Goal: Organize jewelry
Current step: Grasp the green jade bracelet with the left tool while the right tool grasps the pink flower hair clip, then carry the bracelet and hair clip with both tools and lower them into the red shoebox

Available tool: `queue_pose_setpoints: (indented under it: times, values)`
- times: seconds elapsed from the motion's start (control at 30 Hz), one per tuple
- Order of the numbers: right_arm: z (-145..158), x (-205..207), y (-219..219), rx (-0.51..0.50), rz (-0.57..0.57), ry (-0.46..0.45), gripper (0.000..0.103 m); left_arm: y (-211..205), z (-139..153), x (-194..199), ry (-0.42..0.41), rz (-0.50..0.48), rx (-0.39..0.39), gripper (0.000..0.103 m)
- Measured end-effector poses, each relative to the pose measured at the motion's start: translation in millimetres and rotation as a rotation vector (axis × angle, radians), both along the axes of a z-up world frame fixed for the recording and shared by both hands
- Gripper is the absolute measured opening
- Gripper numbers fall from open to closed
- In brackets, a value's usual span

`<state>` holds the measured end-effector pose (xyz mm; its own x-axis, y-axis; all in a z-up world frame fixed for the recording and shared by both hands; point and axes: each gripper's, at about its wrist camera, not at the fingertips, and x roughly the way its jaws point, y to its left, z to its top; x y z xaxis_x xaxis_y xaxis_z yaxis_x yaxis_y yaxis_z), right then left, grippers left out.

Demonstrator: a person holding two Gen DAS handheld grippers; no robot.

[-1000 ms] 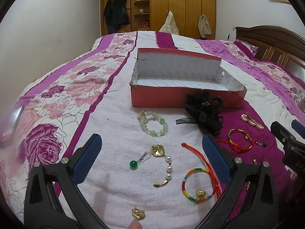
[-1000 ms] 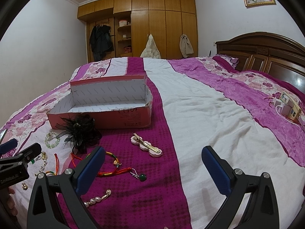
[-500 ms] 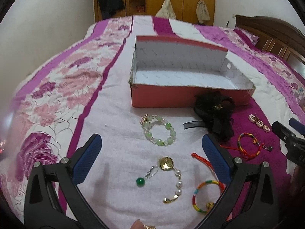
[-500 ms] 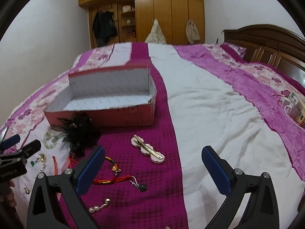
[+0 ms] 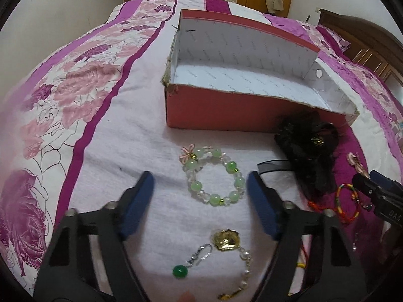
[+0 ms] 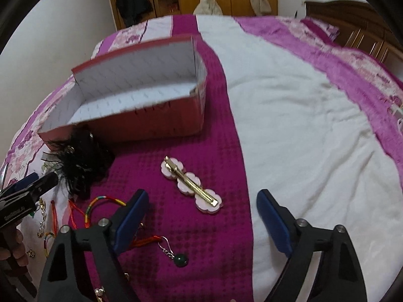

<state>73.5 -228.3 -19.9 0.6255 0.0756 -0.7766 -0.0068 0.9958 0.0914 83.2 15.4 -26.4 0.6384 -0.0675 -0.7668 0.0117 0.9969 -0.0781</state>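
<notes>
Your left claw (image 5: pixel 200 188) is closing, empty, around the green bead bracelet (image 5: pixel 214 175) lying on the bed (image 5: pixel 131 136) before the red box (image 5: pixel 226 110). Lower until both pads straddle one beaded side. Right claw (image 6: pixel 201 210), also closing and empty, frames the pink hair clip (image 6: pixel 191 183).

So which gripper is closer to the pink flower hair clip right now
Right. The right gripper has the hair clip lying just ahead between its closing jaws, not yet touched. The left gripper is off to the clip's left, closing over the green bead bracelet.
</notes>
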Motion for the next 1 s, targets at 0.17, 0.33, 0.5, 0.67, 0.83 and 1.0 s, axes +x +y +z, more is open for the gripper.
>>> queue_pose_setpoints:
  times: [0.17, 0.33, 0.5, 0.67, 0.83, 1.0]
  values:
    - [-12, 10, 1, 0.018, 0.031, 0.06, 0.094, 0, -5, 4, 0.018, 0.001, 0.013, 0.064]
    - [-15, 15, 9, -0.014, 0.05, 0.07, 0.098, 0, -5, 6, 0.027, -0.007, 0.028, 0.063]
    - [-11, 11, 5, -0.009, 0.033, 0.048, 0.081, 2, -2, 5, 0.01, -0.016, 0.007, 0.051]
    - [-5, 11, 3, -0.011, 0.045, 0.041, 0.056, 6, 2, 1, -0.003, -0.023, 0.01, 0.026]
    - [-1, 8, 6, -0.027, 0.07, 0.036, 0.033, 9, 5, -4, -0.012, -0.037, -0.005, 0.015]
    - [3, 1, 1, 0.003, 0.077, 0.026, 0.021, 14, 10, -12, -0.023, -0.041, -0.063, 0.0]
